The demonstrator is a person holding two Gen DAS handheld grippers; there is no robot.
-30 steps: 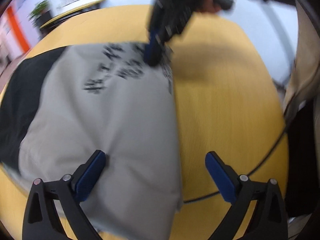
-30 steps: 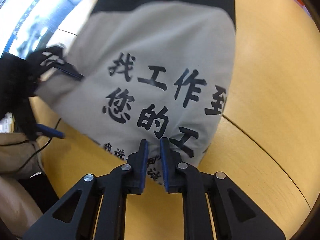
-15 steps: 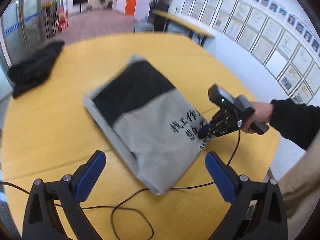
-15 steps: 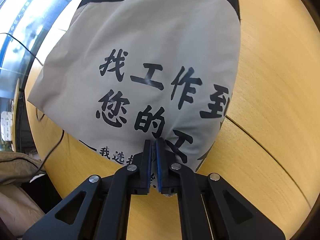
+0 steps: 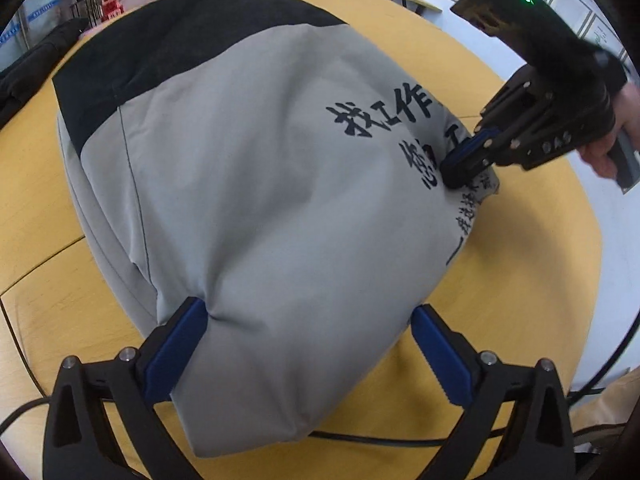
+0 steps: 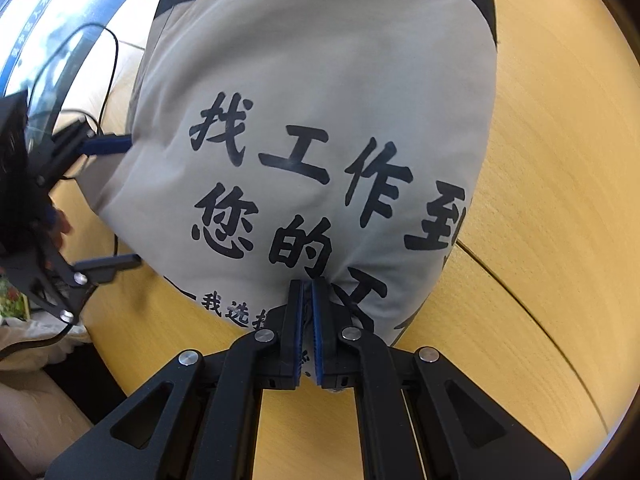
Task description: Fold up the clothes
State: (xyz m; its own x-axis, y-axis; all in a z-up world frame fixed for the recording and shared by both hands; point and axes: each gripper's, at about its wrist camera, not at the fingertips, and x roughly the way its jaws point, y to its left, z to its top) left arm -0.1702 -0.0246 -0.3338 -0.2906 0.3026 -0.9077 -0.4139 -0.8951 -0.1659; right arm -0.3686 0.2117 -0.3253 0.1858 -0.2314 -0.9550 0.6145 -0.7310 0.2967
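Note:
A folded grey garment (image 5: 256, 184) with a black upper part and black printed characters lies on the yellow round table (image 5: 36, 216); it also shows in the right wrist view (image 6: 320, 92). My left gripper (image 5: 308, 344) is open, its blue fingers straddling the garment's near corner, the left finger touching the cloth. My right gripper (image 6: 306, 320) is shut on the garment's printed edge; it shows at the right in the left wrist view (image 5: 466, 160). The left gripper shows at the left in the right wrist view (image 6: 116, 200).
A black cable (image 5: 380, 438) runs along the table's near edge under the garment corner. A dark garment (image 5: 32, 60) lies at the table's far left. A seam (image 6: 532, 304) crosses the tabletop. Framed papers hang on the wall behind.
My left gripper has moved in from a distance and now straddles the garment's near corner, still open. My right gripper has closed on the printed edge and holds it.

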